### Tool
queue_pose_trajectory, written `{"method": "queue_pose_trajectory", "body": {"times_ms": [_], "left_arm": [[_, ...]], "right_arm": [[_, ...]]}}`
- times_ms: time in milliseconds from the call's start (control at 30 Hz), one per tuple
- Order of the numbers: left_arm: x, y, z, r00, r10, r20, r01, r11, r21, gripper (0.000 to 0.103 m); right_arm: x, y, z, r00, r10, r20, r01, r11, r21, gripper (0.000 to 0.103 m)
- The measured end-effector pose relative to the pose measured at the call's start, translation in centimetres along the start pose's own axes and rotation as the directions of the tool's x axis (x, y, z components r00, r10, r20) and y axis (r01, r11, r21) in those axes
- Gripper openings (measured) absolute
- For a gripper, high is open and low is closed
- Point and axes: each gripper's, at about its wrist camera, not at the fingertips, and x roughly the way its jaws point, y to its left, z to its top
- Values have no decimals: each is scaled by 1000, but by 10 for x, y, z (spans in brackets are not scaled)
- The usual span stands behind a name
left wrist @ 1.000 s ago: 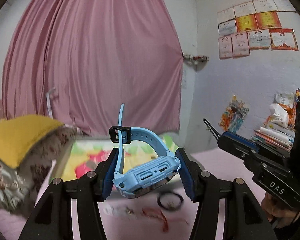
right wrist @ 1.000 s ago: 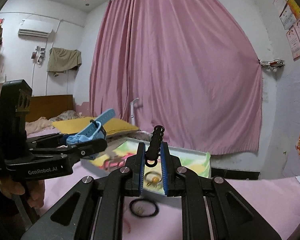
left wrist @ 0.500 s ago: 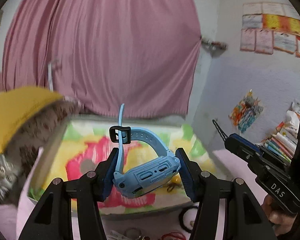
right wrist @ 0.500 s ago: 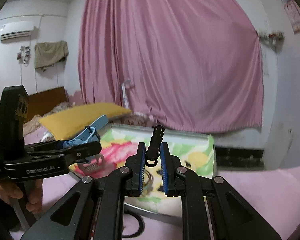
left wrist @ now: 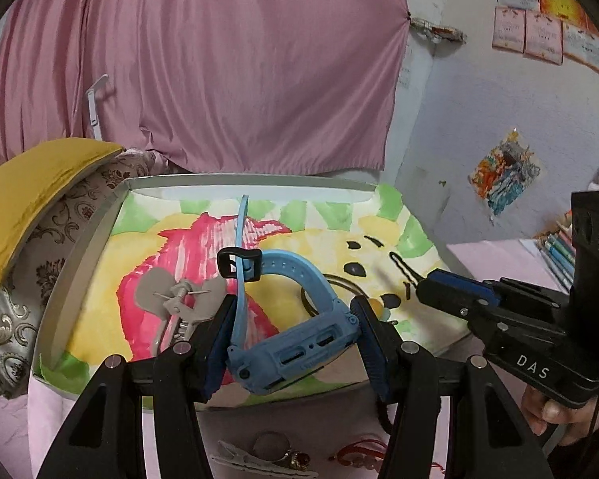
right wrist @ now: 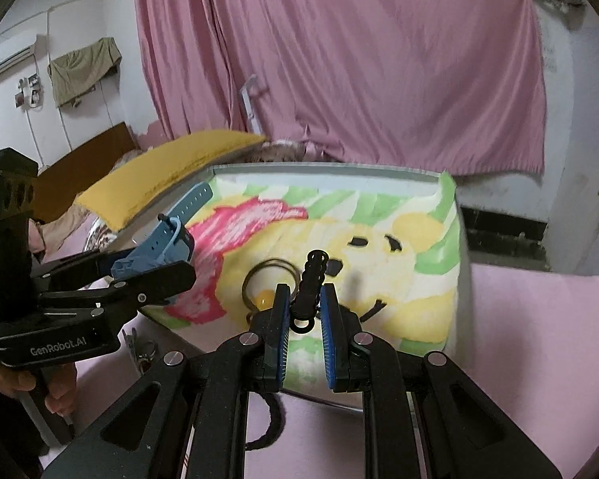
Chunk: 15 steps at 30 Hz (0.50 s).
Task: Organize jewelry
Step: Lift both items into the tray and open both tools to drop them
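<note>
Above the tray (left wrist: 80,263), our left gripper (left wrist: 291,339) still clamps the blue watch (left wrist: 295,343) and our right gripper (right wrist: 304,311) the black hair clip (right wrist: 311,283); both have advanced over it.

Home bedroom: pink curtain (left wrist: 203,64), bed w/ yellow pillow (left wrist: 28,195), wall AC (right wrist: 8,66).

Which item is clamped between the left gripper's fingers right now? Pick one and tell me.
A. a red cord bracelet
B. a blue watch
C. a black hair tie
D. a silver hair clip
B. In the left wrist view the left gripper has its fingers closed on the case of the blue watch, whose strap loops up above the colourful tray.
</note>
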Motion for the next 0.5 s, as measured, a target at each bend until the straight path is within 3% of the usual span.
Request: {"method": "queue_pose_trajectory", "body": {"times_ms": [200, 500], "left_arm": [[16, 8, -2, 995, -16, -96, 12, 999, -42, 54], [14, 12, -4, 995, -25, -93, 19, 998, -65, 58]], "right_arm": [[15, -2, -2, 998, 18, -63, -17, 999, 27, 13], [15, -2, -6, 996, 27, -82, -22, 998, 57, 14]]}}
